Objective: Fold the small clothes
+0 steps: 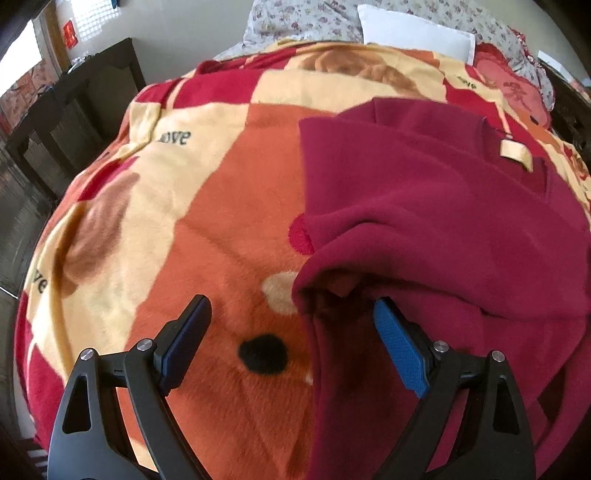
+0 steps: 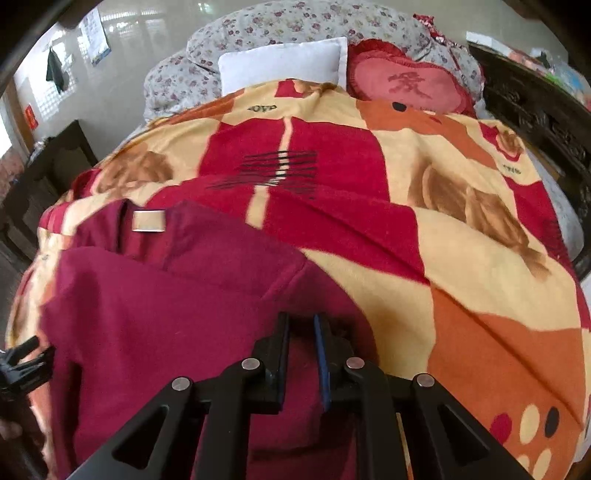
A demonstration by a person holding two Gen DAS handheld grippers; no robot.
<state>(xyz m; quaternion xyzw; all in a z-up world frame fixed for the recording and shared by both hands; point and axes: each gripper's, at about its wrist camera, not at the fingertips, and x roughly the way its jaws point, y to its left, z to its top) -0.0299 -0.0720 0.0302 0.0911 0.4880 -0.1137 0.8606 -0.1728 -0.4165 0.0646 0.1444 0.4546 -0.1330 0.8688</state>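
A dark red garment (image 1: 424, 206) with a beige neck label (image 1: 515, 153) lies partly folded on a bed blanket (image 1: 229, 206). My left gripper (image 1: 291, 314) is open, its fingers astride the garment's raised left edge, which hangs between them. In the right wrist view the garment (image 2: 166, 302) fills the lower left, its label (image 2: 148, 220) at the far end. My right gripper (image 2: 301, 325) is shut on a fold of the garment at its right edge. The left gripper (image 2: 22, 365) shows at the far left edge there.
The blanket (image 2: 461, 258) is orange, red and cream. At the head of the bed lie a white pillow (image 2: 284, 62), a red heart cushion (image 2: 410, 86) and a floral quilt (image 2: 295, 26). Dark wooden furniture (image 1: 66, 122) stands left of the bed, a dark carved frame (image 2: 535, 107) to the right.
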